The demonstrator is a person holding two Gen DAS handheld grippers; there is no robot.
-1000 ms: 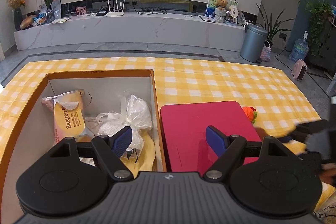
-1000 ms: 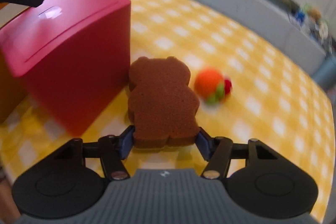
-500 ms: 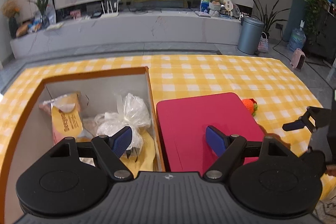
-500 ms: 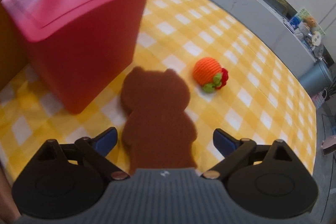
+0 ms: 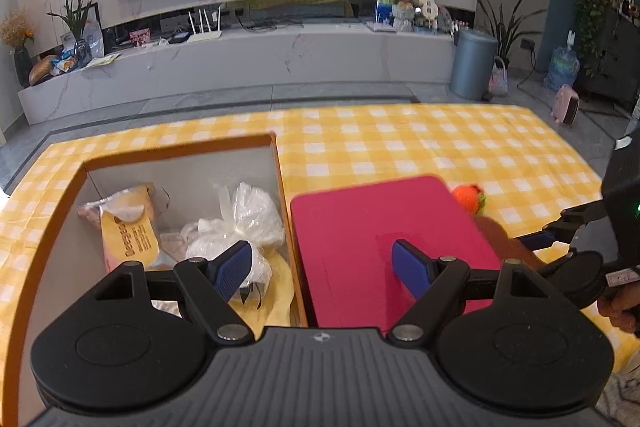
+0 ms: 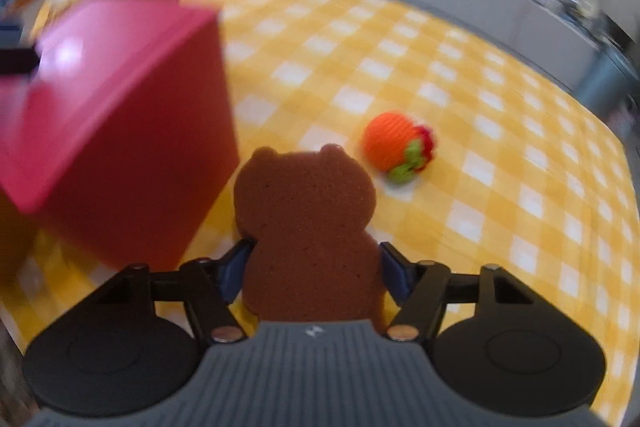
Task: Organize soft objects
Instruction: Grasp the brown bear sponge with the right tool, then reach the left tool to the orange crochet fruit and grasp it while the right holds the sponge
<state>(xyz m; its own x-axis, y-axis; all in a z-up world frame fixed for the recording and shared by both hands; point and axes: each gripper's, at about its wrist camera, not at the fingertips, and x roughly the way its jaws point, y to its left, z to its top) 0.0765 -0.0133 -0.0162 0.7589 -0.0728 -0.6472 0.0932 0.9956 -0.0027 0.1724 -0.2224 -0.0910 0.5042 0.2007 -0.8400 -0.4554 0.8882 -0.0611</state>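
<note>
My right gripper (image 6: 314, 269) is shut on a brown bear-shaped sponge (image 6: 306, 223) and holds it beside the red box (image 6: 116, 123). An orange knitted ball (image 6: 394, 147) with a green and red tip lies on the yellow checked cloth just beyond the sponge; it also shows in the left wrist view (image 5: 468, 197). My left gripper (image 5: 322, 269) is open and empty, hovering over the seam between the orange box (image 5: 276, 163) and the red box (image 5: 384, 227). The right gripper (image 5: 560, 231) shows at the right edge of the left wrist view.
The open orange box holds a yellow snack bag (image 5: 128, 231) and a white plastic bag (image 5: 248, 223). The red box is closed. The checked tablecloth (image 5: 400, 143) stretches beyond both boxes. A TV wall and a grey bin (image 5: 474, 63) stand far behind.
My right gripper, open around the sponge half a second ago, has shut on it again. The left gripper has risen slightly and stays open.
</note>
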